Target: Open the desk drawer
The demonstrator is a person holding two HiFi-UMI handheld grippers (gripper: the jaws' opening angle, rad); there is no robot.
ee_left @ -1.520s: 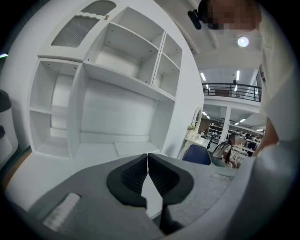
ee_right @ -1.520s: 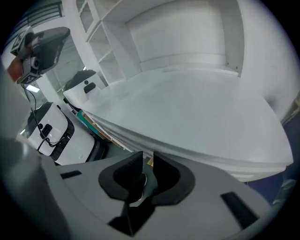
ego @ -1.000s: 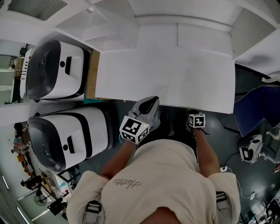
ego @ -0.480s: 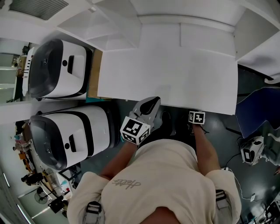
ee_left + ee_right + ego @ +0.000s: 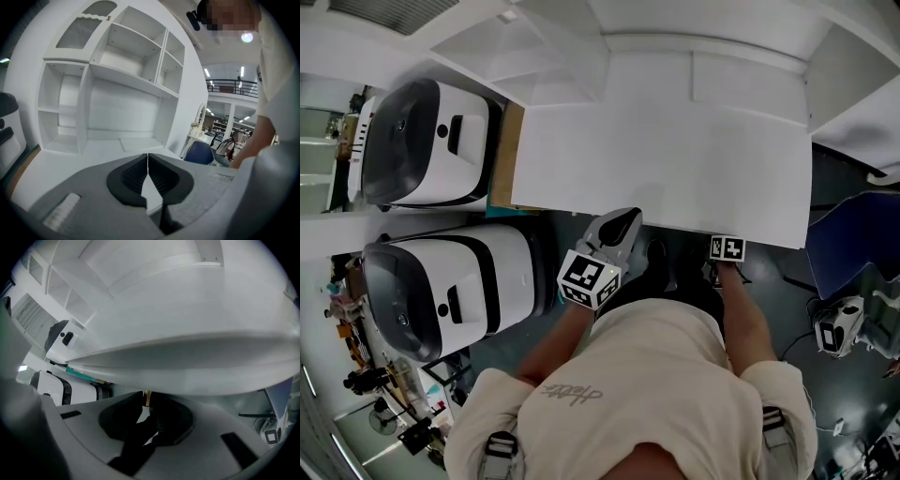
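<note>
**Near zone.** The person (image 5: pixel 628 394) stands over a strip of dark floor (image 5: pixel 534 323) that separates the body from the near edge of the desk top (image 5: pixel 675 150). The left gripper (image 5: pixel 622 220) hangs in this strip, just short of the desk edge and touching nothing. Its jaws are pressed together along their length, with nothing between them.

**Clearances.** To the left, a white-and-black machine (image 5: pixel 441 286) stands near the left gripper, leaving only a narrow lane of floor. A second machine (image 5: pixel 422 141) sits farther back, beside the desk's left end. To the right, a blue chair (image 5: pixel 848 239) stands apart from the right forearm, with open floor between.

**Drawer.** The right gripper (image 5: pixel 147 405) is tucked beneath the overhanging near edge of the desk top, so in the head view only its marker cube (image 5: pixel 727 248) shows. Its jaws are clenched on a small brass-coloured knob (image 5: pixel 147 398). The knob projects from the lower part of the drawer front (image 5: pixel 201 379), a plain pale band running left to right directly under the desk top, at the desk's near right. How far the drawer stands out cannot be told, since from above the top hides it.

**Far zone.** The desk top is flat and white. At its far side rises white shelving (image 5: pixel 126 89) with open compartments.
</note>
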